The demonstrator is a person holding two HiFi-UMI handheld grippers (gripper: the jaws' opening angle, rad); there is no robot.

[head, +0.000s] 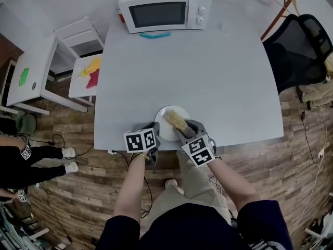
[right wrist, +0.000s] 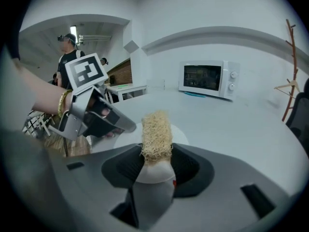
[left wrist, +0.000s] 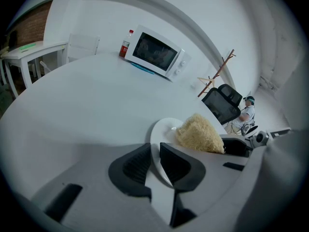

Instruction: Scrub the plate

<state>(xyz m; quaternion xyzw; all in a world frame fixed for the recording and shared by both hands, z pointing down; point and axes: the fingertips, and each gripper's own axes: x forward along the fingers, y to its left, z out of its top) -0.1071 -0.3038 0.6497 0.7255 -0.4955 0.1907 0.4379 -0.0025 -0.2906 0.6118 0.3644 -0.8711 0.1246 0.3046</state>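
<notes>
A white plate lies at the near edge of the grey table. My left gripper is shut on the plate's left rim; the rim runs between the two black pads. My right gripper is shut on a tan fibrous scrubber, which rests on the plate's right half. In the right gripper view the scrubber stands up between the jaws over the plate, and the left gripper reaches in from the left. The left gripper view shows the scrubber on the plate's far side.
A white microwave stands at the table's far edge with a teal object in front of it and a red bottle beside it. A black office chair is right of the table, small white tables left. A person's legs are at far left.
</notes>
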